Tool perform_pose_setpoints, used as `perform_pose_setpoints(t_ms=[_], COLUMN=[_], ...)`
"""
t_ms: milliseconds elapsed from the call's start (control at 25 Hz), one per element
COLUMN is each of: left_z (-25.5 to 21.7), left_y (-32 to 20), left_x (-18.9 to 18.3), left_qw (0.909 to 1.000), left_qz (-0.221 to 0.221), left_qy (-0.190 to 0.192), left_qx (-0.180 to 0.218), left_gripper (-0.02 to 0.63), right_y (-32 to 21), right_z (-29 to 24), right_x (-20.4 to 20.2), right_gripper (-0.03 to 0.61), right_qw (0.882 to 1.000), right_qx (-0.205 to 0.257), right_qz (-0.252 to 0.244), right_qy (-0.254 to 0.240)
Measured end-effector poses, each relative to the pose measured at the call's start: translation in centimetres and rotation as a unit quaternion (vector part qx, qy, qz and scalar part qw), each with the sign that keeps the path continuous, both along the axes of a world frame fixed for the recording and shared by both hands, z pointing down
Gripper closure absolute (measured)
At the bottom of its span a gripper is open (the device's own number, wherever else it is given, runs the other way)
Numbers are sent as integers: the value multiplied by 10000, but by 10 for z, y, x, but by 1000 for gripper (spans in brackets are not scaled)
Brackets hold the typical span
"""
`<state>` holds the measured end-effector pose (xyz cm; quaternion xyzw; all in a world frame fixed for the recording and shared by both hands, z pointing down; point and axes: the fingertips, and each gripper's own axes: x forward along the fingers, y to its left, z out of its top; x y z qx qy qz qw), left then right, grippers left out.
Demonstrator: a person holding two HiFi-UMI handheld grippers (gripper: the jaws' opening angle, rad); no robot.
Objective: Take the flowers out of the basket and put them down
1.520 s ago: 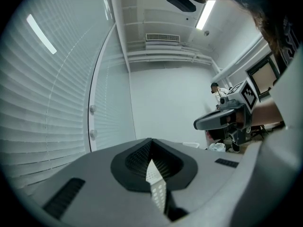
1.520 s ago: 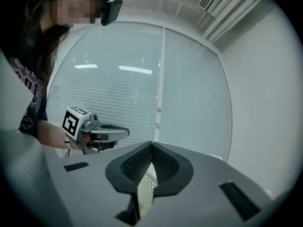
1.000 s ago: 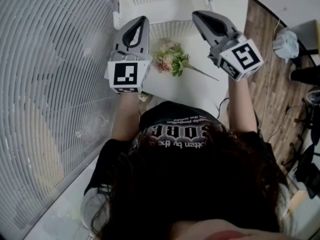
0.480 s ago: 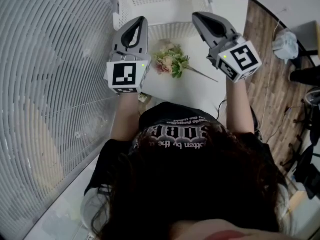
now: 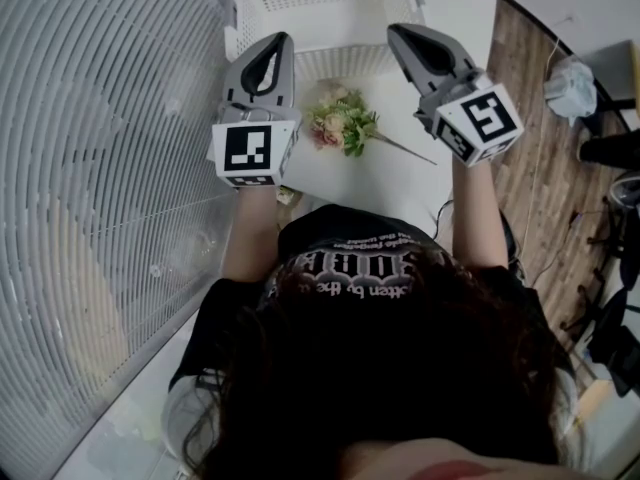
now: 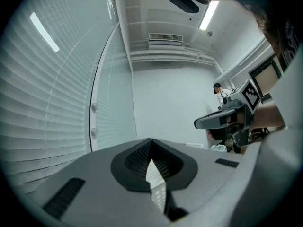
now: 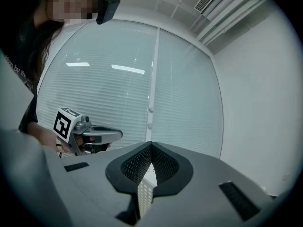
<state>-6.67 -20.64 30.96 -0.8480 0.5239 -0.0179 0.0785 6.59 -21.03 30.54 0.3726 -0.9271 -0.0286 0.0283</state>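
While left tool (image 5: 281, 40) and right tool (image 5: 395, 30) sit closed, pink-and-cream, green-leaved flowers (image 5: 343, 121) lie flat.

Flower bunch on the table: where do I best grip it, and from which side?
The flower bunch lies flat with its thin bare stem trailing toward the right tool. Probably grip that stem, coming from the right, jaws across it; the blooms would crush.

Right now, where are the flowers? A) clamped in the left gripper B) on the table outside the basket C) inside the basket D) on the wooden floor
B: the flowers lie on the white table, outside the basket; the left gripper and right gripper are shut and empty.
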Motion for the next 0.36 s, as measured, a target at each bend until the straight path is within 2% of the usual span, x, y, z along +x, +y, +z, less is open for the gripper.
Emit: perform_pose_setpoints(t_ms=[360], left_z=[-3], left_y=[0], left_x=[1], left_qw=[10000], left_qz=[36], left_qy=[16], left_qx=[42], left_gripper=[614], right_y=[0], right_z=[-1], right_x=[3], right_gripper=[554], right_qw=[10000], right_qx=[21], right_qz=[70], right_qy=[8])
